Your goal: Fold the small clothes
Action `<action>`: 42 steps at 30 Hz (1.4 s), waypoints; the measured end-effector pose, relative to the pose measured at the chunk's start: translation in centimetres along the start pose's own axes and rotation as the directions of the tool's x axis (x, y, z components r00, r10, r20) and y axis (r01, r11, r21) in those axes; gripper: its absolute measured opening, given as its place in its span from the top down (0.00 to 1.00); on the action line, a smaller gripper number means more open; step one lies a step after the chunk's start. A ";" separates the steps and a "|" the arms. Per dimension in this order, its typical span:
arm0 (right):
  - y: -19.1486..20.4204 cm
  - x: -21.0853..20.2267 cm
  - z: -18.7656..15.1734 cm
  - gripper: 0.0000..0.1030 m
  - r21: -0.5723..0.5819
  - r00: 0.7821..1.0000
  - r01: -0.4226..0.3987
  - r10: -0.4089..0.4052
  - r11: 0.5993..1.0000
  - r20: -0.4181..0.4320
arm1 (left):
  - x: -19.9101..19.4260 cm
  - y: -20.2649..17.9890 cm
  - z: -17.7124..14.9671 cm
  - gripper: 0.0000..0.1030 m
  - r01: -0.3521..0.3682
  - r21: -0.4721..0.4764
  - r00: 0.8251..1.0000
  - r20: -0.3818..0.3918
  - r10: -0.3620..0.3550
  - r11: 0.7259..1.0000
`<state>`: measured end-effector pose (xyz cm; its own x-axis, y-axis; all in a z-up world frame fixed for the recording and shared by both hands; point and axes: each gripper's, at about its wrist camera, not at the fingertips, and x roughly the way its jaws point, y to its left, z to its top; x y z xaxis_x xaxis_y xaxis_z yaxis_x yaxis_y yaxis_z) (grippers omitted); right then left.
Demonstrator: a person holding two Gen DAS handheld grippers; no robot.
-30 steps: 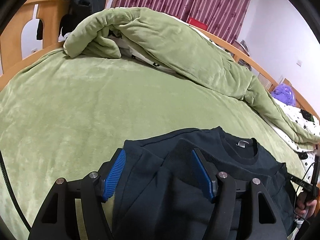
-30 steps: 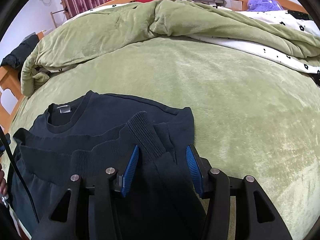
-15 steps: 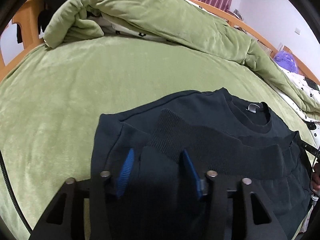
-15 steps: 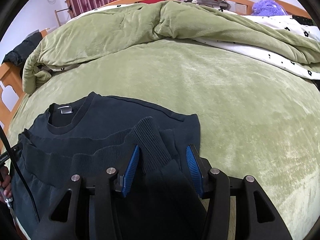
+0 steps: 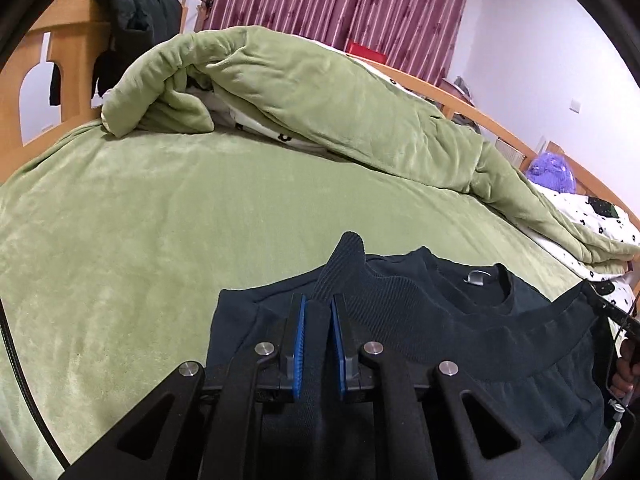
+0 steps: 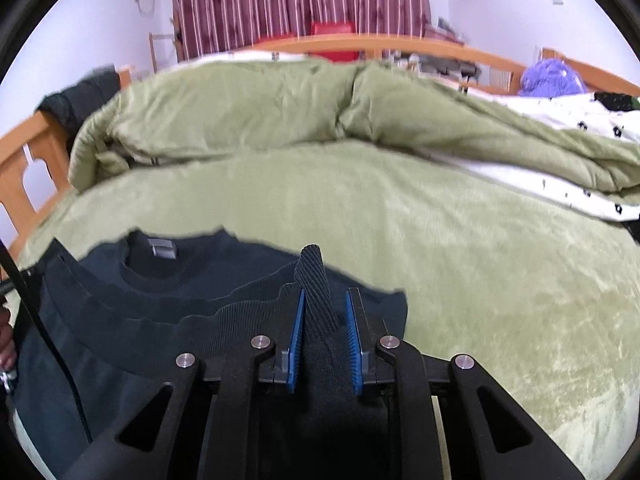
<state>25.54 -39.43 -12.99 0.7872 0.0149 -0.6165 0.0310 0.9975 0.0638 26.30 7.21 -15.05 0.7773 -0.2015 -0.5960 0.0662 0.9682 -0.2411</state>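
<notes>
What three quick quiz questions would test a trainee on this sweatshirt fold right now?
1. True or false: the left gripper is clamped on the dark sweatshirt.
2. What lies between the pads of the right gripper, whose jaws are closing: A) green quilt, B) a ribbed sleeve cuff, C) nothing?
3. Fill in: the sweatshirt lies on a ____ bedspread.

Key: 1 true; 2 B; 3 green.
</notes>
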 end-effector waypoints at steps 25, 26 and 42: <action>3.5 -3.8 0.9 0.59 0.065 0.983 0.083 -0.071 0.994 -0.171 | -4.8 -0.6 -1.6 0.39 -0.068 -0.002 0.991 -0.116 0.068 0.998; 4.1 -4.8 1.0 0.59 0.059 0.984 0.071 -0.060 0.996 -0.168 | -5.5 -0.6 -1.7 0.37 -0.065 0.001 0.992 -0.111 0.065 0.998; 17.3 -12.2 -7.2 0.19 -0.066 0.988 -0.023 0.012 0.998 -0.151 | -14.5 6.9 -9.6 0.33 0.013 -0.131 0.979 -0.201 -0.039 0.991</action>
<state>12.04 -21.88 -10.05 0.6852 0.0377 -0.7274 -0.0279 0.9993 0.0255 9.52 15.39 -15.44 0.6322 -0.2650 -0.7281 -0.0061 0.9380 -0.3467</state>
